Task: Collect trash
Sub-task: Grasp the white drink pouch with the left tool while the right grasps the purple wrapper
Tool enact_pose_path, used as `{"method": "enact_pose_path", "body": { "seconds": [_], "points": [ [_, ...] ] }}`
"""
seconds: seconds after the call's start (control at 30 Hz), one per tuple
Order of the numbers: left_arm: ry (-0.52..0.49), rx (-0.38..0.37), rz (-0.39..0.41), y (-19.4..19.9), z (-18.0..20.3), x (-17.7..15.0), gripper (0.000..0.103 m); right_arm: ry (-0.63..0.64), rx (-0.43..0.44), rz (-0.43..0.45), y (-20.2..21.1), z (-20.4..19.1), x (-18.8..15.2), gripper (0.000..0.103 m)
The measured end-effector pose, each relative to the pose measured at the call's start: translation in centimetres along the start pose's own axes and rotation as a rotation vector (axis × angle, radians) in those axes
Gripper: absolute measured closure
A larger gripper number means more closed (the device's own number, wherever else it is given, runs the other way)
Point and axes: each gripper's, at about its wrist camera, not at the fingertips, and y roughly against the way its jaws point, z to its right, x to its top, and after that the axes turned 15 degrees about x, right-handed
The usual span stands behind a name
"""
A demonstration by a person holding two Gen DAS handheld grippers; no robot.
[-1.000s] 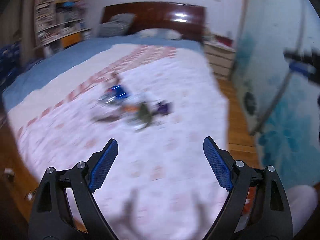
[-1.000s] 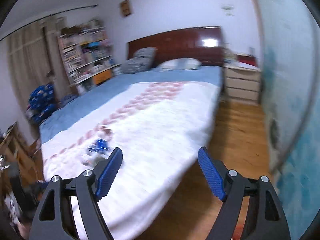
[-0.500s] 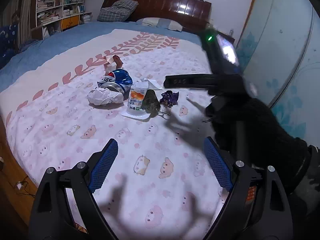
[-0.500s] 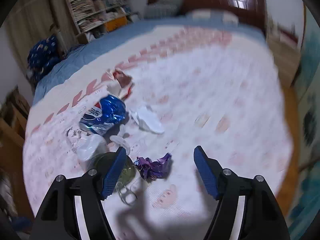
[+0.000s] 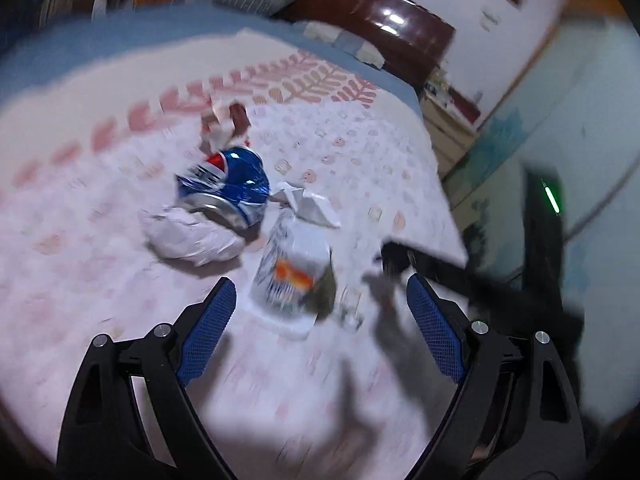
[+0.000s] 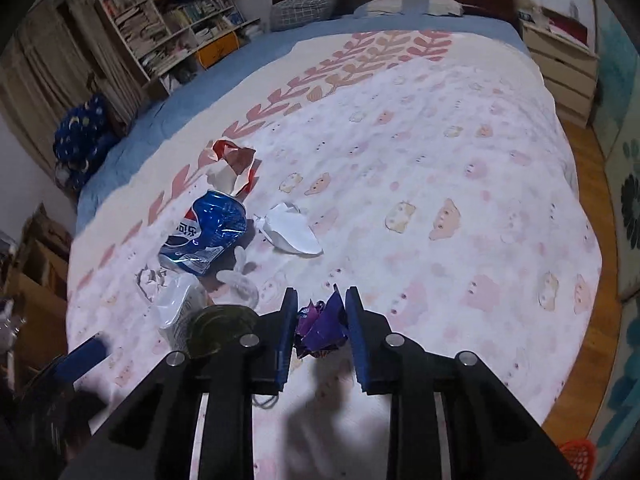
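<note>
Trash lies in a pile on the pink patterned bedspread (image 6: 440,208). It holds a crushed blue Pepsi can (image 6: 204,232) (image 5: 226,186), white crumpled paper (image 5: 188,236), a white scrap (image 6: 290,230), a red-and-white wrapper (image 6: 232,164) and a clear plastic cup with an orange label (image 5: 292,268). My right gripper (image 6: 320,320) is closing on a crumpled purple wrapper (image 6: 324,324), and both blue pads touch it. My left gripper (image 5: 320,312) hangs open above the bed, just short of the cup, with nothing between its pads. One of its blue fingers (image 6: 84,356) shows at lower left in the right wrist view.
A bookshelf (image 6: 180,20) stands beyond the bed's left side and a pale chest of drawers (image 6: 560,68) by the headboard at right. Wooden floor (image 6: 584,160) runs along the right bed edge. An orange-red basket (image 6: 576,454) peeks in at bottom right.
My right gripper has dropped to the bed and narrowed its jaws around the purple wrapper. My left gripper has moved closer to the trash pile and rolled.
</note>
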Motion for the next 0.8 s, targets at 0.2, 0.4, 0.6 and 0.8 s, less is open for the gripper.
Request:
{"method": "enact_pose_path", "body": {
  "seconds": [0.2,0.4,0.6,0.8],
  "points": [
    [0.004,0.034,-0.068,-4.6,0.0,2.0,0.022,-0.001,0.018,-0.011,1.1,0.7,-0.3,0.077],
    [0.023,0.029,-0.111,-6.0,-0.5,2.1,0.055,-0.013,0.017,-0.015,1.7,1.8,-0.2,0.077],
    [0.021,0.030,-0.046,-3.3,-0.7,3.3,0.066,-0.016,0.024,-0.010,2.0,1.9,0.0,0.077],
    [0.004,0.026,0.040,1.1,-0.6,3.2,0.066,0.003,0.050,-0.005,2.1,0.6,-0.2,0.077]
  ]
}}
